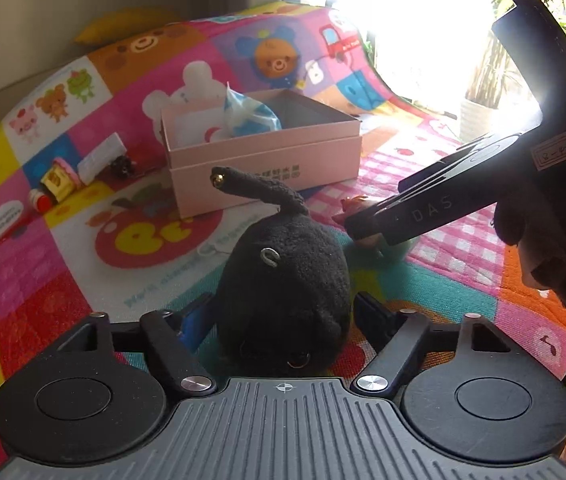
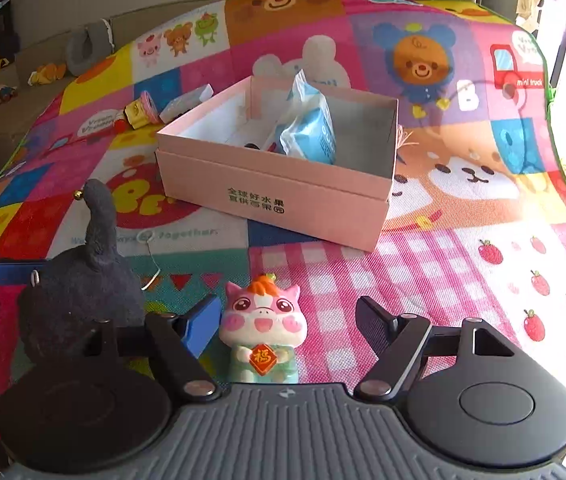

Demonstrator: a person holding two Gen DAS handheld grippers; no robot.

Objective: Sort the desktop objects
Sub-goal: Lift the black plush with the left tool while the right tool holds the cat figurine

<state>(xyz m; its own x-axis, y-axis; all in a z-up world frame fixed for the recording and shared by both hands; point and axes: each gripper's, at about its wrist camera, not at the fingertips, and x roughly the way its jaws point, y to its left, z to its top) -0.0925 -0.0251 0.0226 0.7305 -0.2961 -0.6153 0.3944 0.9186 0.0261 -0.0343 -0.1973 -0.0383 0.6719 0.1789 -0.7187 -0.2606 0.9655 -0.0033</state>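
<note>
Both grippers sit low over the cartoon mat [image 2: 463, 264]. My left gripper [image 1: 283, 312] straddles the black plush toy [image 1: 283, 296]; whether its pads press I cannot tell. My right gripper [image 2: 289, 320] stands open around the pink pig figurine [image 2: 263, 328], untouched. Behind lies the pink box [image 2: 283, 196] holding a blue packet [image 2: 311, 128]; small items beyond it are blurred.

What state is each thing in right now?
Pink box: open, lid off.
Blue packet: in the box, leaning.
Black plush toy: on the mat, between the left gripper jaws, contact unclear.
Pig figurine: upright on the mat, between the right gripper jaws, not touched.
Small items: loose beside the box.
</note>
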